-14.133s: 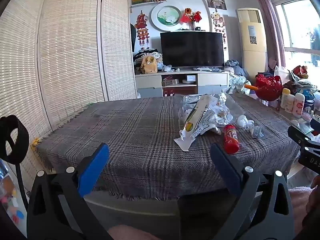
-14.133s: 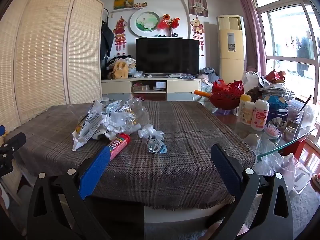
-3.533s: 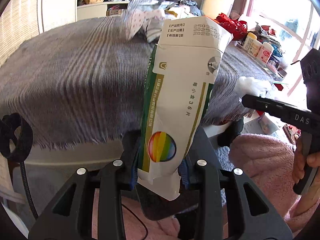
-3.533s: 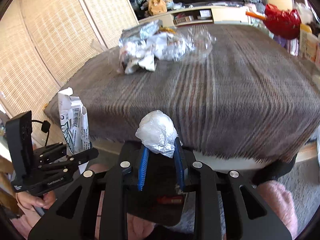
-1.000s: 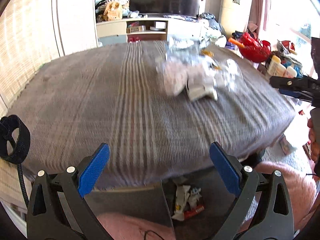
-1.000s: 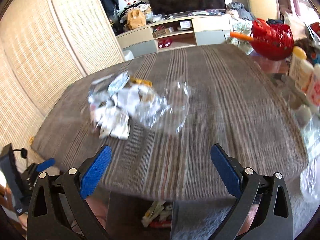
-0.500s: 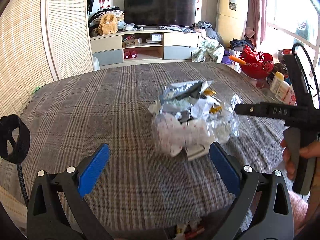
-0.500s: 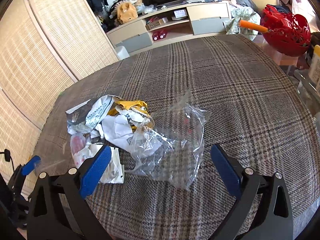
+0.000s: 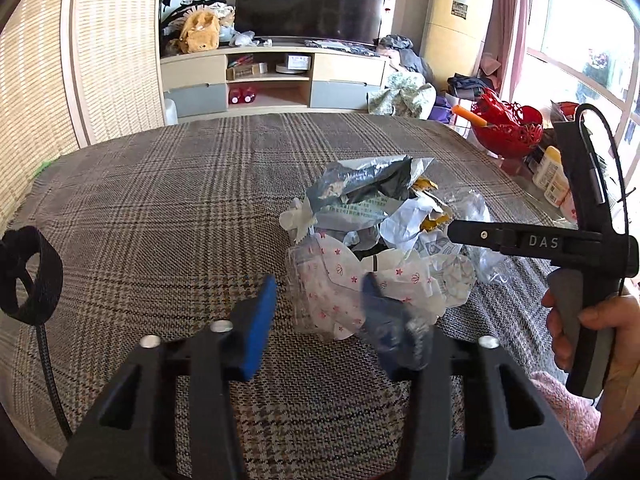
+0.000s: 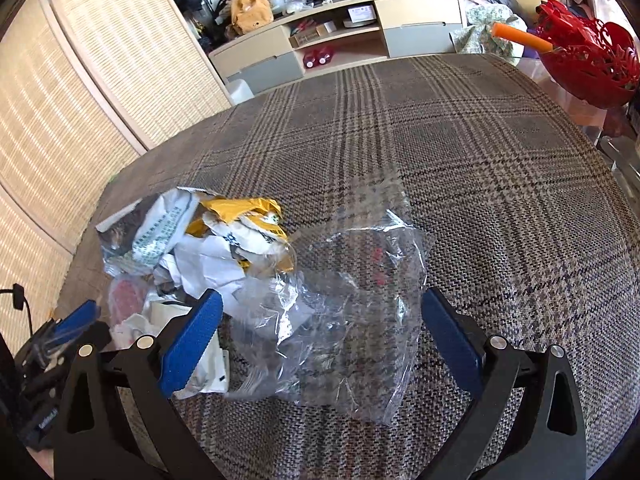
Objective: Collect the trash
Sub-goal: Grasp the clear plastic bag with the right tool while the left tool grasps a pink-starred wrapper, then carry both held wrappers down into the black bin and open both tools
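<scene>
A heap of crumpled wrappers (image 9: 372, 220) lies on the plaid tablecloth (image 9: 160, 208). A clear bag with pink star print (image 9: 344, 288) lies at its near edge. My left gripper (image 9: 320, 320) is half closed, its blue pads on either side of that star-print bag, with a gap still showing. In the right wrist view the heap (image 10: 200, 240) has a yellow wrapper (image 10: 244, 208) and a crumpled clear plastic bag (image 10: 344, 304). My right gripper (image 10: 320, 336) is open with its pads on either side of the clear bag. The right gripper also shows in the left wrist view (image 9: 520, 240).
A red basket (image 9: 506, 128) with an orange stick and some bottles (image 9: 554, 176) stand at the table's right edge. A TV cabinet (image 9: 272, 80) and woven screens (image 9: 112, 52) are behind the table. The tablecloth (image 10: 480, 160) stretches far and right of the heap.
Both grippers have moved in close to the heap. The left gripper's pads have closed partway around the star-print bag. The right gripper has dropped over the clear bag, still open.
</scene>
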Available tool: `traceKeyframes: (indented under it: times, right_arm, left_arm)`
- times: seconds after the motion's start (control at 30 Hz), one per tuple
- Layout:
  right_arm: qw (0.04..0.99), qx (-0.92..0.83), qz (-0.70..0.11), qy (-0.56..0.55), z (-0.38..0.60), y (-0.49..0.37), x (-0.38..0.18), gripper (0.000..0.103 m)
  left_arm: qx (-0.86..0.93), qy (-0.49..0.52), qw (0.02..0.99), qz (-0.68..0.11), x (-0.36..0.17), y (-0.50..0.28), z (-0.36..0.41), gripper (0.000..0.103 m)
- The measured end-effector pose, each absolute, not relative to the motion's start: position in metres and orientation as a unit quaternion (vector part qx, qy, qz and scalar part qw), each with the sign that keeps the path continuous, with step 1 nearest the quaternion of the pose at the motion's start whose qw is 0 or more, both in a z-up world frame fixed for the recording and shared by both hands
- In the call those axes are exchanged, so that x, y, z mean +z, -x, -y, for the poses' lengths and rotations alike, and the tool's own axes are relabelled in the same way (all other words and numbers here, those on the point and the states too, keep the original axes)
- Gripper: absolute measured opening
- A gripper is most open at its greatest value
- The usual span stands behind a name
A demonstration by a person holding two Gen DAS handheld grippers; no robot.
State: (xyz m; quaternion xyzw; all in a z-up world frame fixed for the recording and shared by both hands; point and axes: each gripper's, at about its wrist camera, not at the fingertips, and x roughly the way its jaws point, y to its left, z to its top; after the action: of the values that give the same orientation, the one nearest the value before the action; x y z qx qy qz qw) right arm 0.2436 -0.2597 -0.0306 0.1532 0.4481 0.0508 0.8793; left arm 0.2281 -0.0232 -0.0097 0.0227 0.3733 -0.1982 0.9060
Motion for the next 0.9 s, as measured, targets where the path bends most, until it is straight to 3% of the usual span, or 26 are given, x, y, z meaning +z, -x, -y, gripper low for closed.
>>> traceKeyframes:
  times: [0.07,0.13,0.3,0.37,0.47,0.5,0.9]
  right_arm:
    - [0.879,0.05,-0.448,-0.158,0.262,-0.243,-0.032,0.098]
    - [0.878,0.055,-0.445,-0.168,0.266,-0.24,-0.032,0.085]
    - [0.882,0.067,-0.429,-0.185,0.275,-0.227,-0.026,0.069]
    - [0.883,0.07,-0.425,-0.184,0.276,-0.221,-0.024,0.058]
    - [0.884,0.076,-0.422,-0.189,0.278,-0.211,-0.022,0.032]
    - [0.884,0.077,-0.419,-0.19,0.28,-0.207,-0.021,0.029]
    - [0.907,0.086,-0.376,-0.168,0.276,-0.151,0.026,0.023]
  left_arm:
    - [-0.2,-0.023,0.904,-0.376,-0.012,-0.228,0.022,0.026]
    - [-0.195,-0.03,0.907,-0.373,-0.013,-0.226,0.023,0.022]
    - [-0.185,-0.04,0.912,-0.364,-0.009,-0.218,0.02,0.013]
    - [-0.182,-0.041,0.914,-0.361,-0.007,-0.214,0.018,0.013]
    - [-0.168,-0.05,0.92,-0.351,-0.003,-0.205,0.016,0.012]
    - [-0.162,-0.054,0.923,-0.346,-0.001,-0.201,0.016,0.012]
    - [-0.135,-0.064,0.942,-0.299,0.044,-0.145,0.001,0.012]
